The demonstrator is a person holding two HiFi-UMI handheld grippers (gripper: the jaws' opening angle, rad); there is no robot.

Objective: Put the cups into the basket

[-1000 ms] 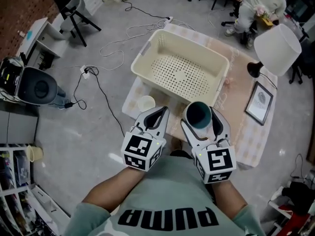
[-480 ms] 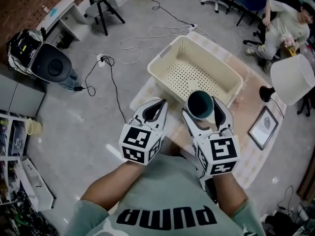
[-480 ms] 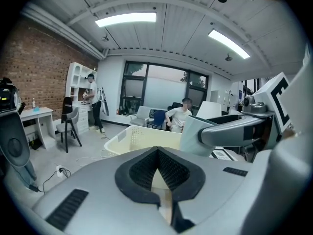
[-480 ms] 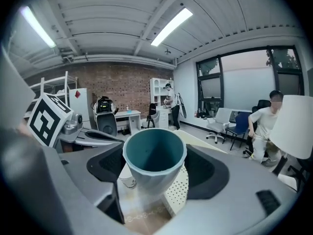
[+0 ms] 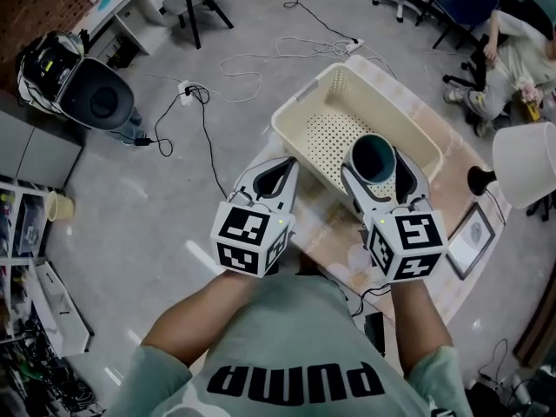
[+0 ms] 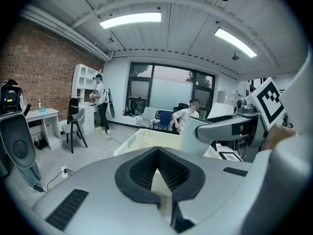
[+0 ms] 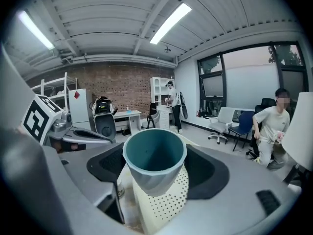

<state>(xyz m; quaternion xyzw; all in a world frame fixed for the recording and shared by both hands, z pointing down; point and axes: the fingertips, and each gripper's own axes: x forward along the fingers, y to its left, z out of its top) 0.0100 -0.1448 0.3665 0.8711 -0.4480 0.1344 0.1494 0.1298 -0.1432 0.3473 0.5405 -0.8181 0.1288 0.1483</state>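
Observation:
A cream perforated basket (image 5: 323,122) stands on the table ahead of me; it also shows in the left gripper view (image 6: 142,141) and below the right jaws (image 7: 164,204). My right gripper (image 5: 375,151) is shut on a teal cup (image 5: 373,158), held upright over the basket's near rim. The right gripper view has that cup (image 7: 154,161) between the jaws, mouth towards the camera. My left gripper (image 5: 278,174) hovers at the basket's near left corner, jaws together with nothing held (image 6: 159,182). Any other cup is hidden under the grippers.
The table (image 5: 334,228) has a pale checked cloth. A white lamp (image 5: 528,163) and a framed picture (image 5: 473,233) stand at its right. Cables (image 5: 252,59) trail on the floor beyond. A black machine (image 5: 91,102) is far left; a seated person (image 5: 521,59) is far right.
My right gripper has carried the teal cup forward, from before the basket to over its near rim. The left gripper has kept its place beside it. The white cup is now hidden.

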